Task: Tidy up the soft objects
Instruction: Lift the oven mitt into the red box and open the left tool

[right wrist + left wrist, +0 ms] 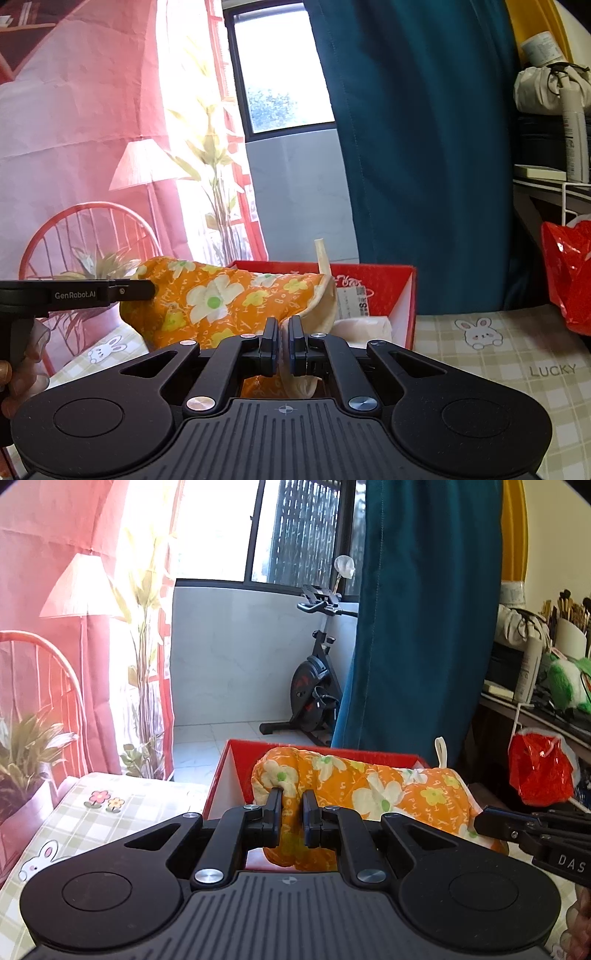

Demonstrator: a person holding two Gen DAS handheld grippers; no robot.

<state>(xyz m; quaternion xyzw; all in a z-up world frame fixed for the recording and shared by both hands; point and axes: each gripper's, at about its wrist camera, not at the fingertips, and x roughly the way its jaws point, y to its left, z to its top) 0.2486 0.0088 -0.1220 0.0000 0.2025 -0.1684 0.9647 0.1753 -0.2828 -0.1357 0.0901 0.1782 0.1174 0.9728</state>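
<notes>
An orange oven mitt (362, 790) with white and yellow flowers hangs in the air between both grippers, over the open red box (221, 775). My left gripper (293, 794) is shut on the mitt's left end, fabric bunched between its pads. My right gripper (283, 325) is shut on the mitt's (221, 302) cream-lined cuff edge, near its white hanging loop (322, 254). The right gripper (480, 821) enters the left wrist view from the right; the left gripper (147, 290) shows at the left of the right wrist view. The red box (402, 295) holds white paper inside.
A checked tablecloth with bunnies (498, 354) covers the table. A red plastic bag (569, 273) hangs at the right by a cluttered shelf (535, 686). Behind stand a teal curtain (424, 627), an exercise bike (314, 686) and a red printed backdrop (55, 590).
</notes>
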